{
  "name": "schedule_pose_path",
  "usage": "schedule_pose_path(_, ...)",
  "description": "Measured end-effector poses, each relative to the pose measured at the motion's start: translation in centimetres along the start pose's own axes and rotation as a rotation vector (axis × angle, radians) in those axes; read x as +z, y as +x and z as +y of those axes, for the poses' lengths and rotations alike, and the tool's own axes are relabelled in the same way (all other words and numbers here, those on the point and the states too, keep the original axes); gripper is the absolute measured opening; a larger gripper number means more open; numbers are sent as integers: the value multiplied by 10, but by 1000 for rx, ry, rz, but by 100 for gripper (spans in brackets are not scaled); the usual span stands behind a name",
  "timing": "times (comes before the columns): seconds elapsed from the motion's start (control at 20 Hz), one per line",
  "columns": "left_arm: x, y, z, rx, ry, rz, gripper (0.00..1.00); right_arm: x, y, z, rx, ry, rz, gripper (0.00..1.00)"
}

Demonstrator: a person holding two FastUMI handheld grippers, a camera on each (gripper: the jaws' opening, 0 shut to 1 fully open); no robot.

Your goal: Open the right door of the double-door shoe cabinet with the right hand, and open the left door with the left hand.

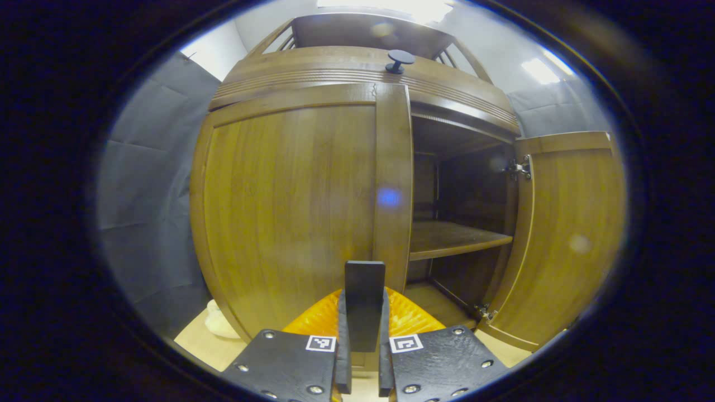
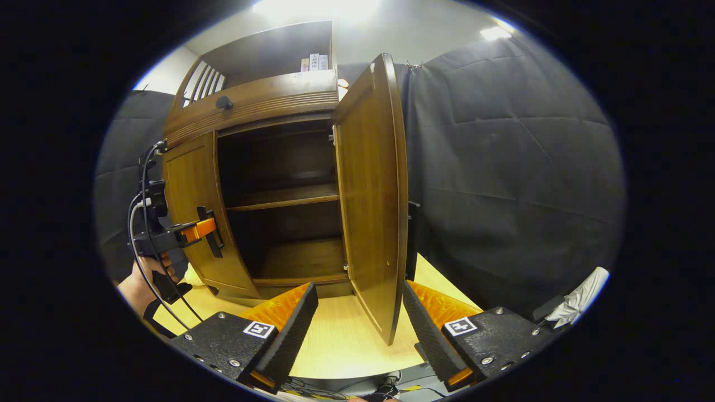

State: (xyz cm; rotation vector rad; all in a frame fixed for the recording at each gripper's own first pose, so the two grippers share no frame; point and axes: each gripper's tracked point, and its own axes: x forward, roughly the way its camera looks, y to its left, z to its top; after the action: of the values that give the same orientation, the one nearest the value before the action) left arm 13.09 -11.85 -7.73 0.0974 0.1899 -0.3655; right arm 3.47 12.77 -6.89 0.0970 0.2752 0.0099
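Left hand-held gripper, bottom centre of the left gripper view, pinches the dark handle of the closed left door; a hand holds it at lower left in the right gripper view. Right hand-held gripper is spread, straddling the lower edge of the open right door without touching. Shoe cabinet stands on the surface; its interior is dark, with a bare shelf. Knob sits on top.
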Motion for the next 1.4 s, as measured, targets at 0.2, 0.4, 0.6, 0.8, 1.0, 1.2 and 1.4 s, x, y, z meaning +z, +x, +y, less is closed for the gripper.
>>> schedule_pose_path(0.2,21,-5,14,-5,-2,-8,14,-3,-3,11,20,-10,-13,92)
schedule_pose_path(0.4,41,-7,22,-25,-1,-5,13,-5,-5,24,46,-6,-17,94)
schedule_pose_path(0.6,51,-18,28,-26,6,-14,20,-3,-1,40,75,-21,-31,94)
schedule_pose_path(0.8,56,-32,32,-12,-7,-18,27,-7,4,54,109,-12,-19,94)
schedule_pose_path(1.0,59,-42,42,8,-12,-28,26,-5,7,64,132,-24,-25,92)
schedule_pose_path(1.2,61,-56,55,47,-48,-41,19,-8,11,76,164,-21,-14,92)
schedule_pose_path(1.4,61,-68,71,78,-10,-46,6,-12,11,87,199,-34,-7,92)
